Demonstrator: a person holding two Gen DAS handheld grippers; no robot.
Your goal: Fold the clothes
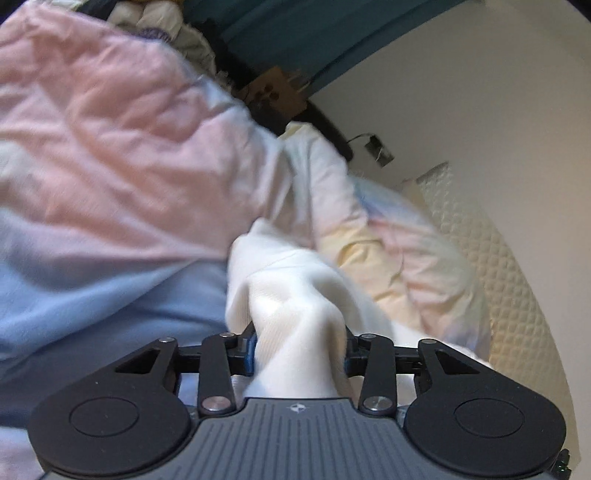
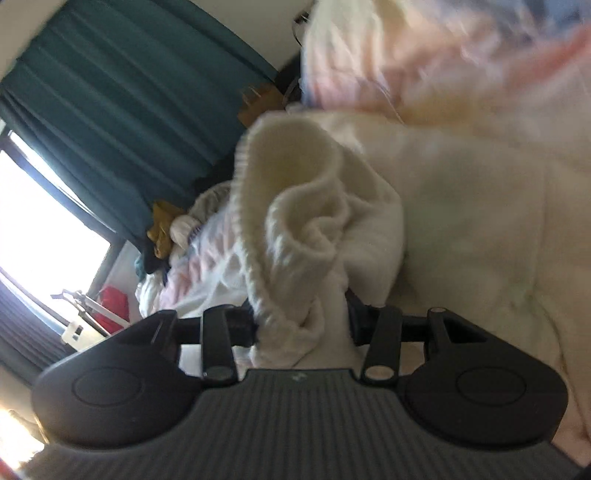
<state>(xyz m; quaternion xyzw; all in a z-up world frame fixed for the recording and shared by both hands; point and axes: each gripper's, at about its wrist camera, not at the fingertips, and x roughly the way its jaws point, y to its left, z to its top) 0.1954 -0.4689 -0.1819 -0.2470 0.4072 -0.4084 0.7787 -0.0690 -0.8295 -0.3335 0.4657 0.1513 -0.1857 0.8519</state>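
Left tool (image 1: 300,352) clenched on a bunched fold of white knit garment (image 1: 295,295); cloth runs from between the fingers toward 12 o'clock and drapes over a pastel duvet (image 1: 110,147) of pink, blue and yellow on the bed. Quilted white mattress edge (image 1: 480,240) at 3 o'clock. Teal curtain (image 1: 295,29) at 12 o'clock.

Right tool (image 2: 301,325) clenched on the same white knit garment (image 2: 314,206), ribbed hem curling at 12 o'clock. Teal curtain (image 2: 129,110) and bright window (image 2: 44,221) at 9 to 10 o'clock. Clothes pile (image 2: 173,236) beside it. Both views blurred.
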